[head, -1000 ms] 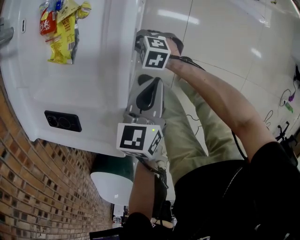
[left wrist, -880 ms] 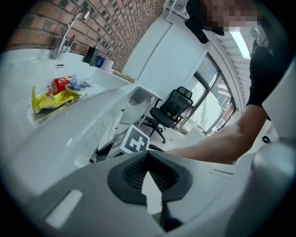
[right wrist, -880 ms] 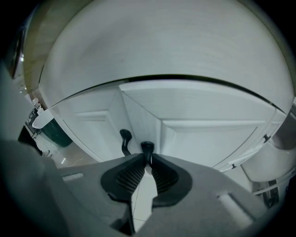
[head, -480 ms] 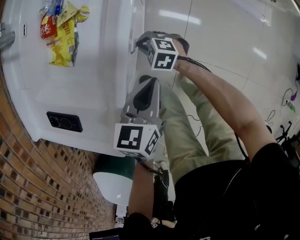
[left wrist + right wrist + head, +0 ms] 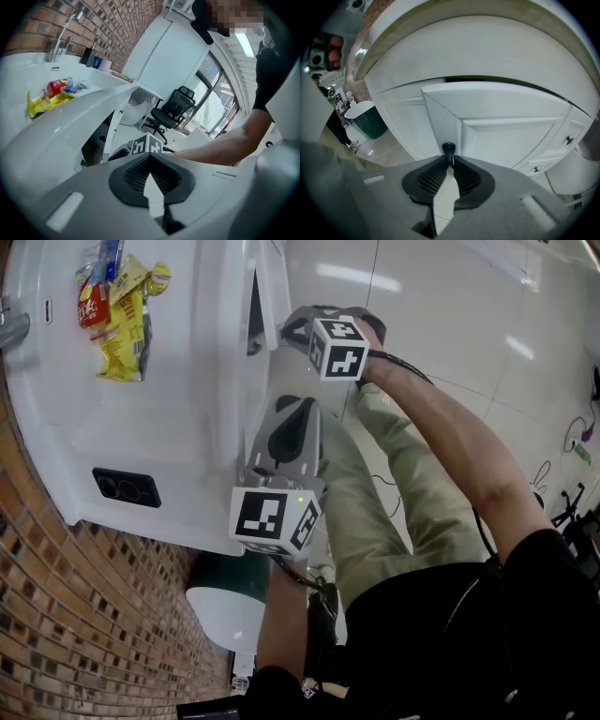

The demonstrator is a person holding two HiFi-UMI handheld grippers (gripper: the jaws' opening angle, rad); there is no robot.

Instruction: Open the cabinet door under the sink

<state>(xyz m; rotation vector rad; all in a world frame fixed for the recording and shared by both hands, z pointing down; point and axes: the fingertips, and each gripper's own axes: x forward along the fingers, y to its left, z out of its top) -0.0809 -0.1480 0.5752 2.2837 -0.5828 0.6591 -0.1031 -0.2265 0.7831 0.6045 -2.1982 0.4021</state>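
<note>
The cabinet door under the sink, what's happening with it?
A person holds a gripper in each hand. The right gripper has its fingers shut on the dark knob of the white cabinet door, and the door stands a little way open. The left gripper is shut on nothing and is held by the front of the sink.

2 claws (image 5: 149, 158) (image 5: 449, 158), 1 ajar door (image 5: 511, 136), 1 phone (image 5: 126, 487).

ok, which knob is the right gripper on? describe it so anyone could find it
Below the white sink counter are white cabinet fronts. One panelled door stands ajar, and the small dark knob sits near its free edge, pinched by the right gripper. The other knob, further right, is untouched.
</note>
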